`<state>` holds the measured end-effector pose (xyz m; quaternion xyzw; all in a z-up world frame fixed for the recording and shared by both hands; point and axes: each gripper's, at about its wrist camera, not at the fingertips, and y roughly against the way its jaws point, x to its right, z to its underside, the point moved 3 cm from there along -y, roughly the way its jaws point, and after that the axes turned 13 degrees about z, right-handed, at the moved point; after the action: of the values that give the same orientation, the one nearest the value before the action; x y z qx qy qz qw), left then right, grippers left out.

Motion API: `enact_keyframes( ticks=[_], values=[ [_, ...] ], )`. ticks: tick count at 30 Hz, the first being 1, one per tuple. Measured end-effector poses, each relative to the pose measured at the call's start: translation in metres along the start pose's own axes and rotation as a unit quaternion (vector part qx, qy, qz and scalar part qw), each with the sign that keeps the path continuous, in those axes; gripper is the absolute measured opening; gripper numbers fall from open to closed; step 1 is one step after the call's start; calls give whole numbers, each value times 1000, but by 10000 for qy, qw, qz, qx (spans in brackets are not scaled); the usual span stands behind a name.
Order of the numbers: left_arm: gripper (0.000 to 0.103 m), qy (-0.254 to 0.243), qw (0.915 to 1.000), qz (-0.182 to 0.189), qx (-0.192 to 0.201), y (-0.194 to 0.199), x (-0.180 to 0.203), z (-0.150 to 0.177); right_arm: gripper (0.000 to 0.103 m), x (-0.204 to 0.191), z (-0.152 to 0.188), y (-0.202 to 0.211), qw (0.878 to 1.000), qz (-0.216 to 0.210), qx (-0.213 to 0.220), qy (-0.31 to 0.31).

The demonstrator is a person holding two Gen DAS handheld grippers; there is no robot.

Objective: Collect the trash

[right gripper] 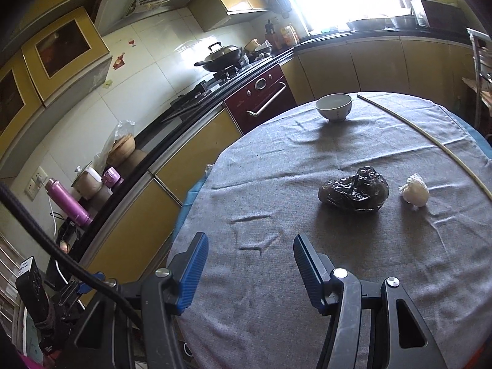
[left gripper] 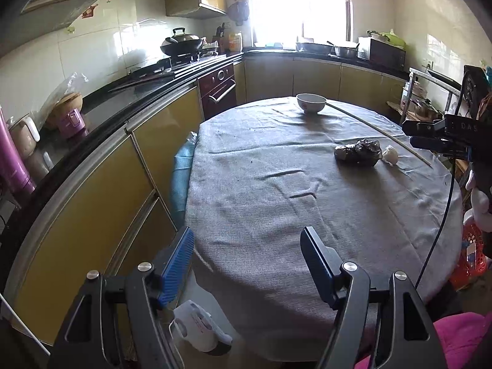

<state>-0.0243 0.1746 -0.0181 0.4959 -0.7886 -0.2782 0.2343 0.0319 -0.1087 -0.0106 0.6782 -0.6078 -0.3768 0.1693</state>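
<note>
The left gripper (left gripper: pixel 247 250) tilts down over the near edge of the round table (left gripper: pixel 276 209), w/ its 2 blue pads wide apart & nothing between them. The right gripper (right gripper: pixel 250 256) also tilts down over the gray cloth, jaws apart & empty. Ahead of it sit 2 bits of trash: a crumpled black bag (right gripper: pixel 353 192) & a white paper ball (right gripper: pixel 415 193) just beside it. A white bowl (right gripper: pixel 333 107) stands farther back. A long thin stick (right gripper: pixel 430 141) lies past the trash.
</note>
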Motion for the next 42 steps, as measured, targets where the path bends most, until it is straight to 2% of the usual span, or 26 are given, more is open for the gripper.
enact_keyframes(
  ticks=[10,24,42],
  values=[
    [72,-79,10000,7,3,-3,17,-6,62,14,2,8,10000,0,60,-12],
    [72,-282,9989,363,-10,-29,67,-23,62,73,-3,35,9988,291,258,-307],
    [72,-574,9967,563,-125,-39,124,-27,62,142,3,90,9934,531,660,-768]
  ],
)
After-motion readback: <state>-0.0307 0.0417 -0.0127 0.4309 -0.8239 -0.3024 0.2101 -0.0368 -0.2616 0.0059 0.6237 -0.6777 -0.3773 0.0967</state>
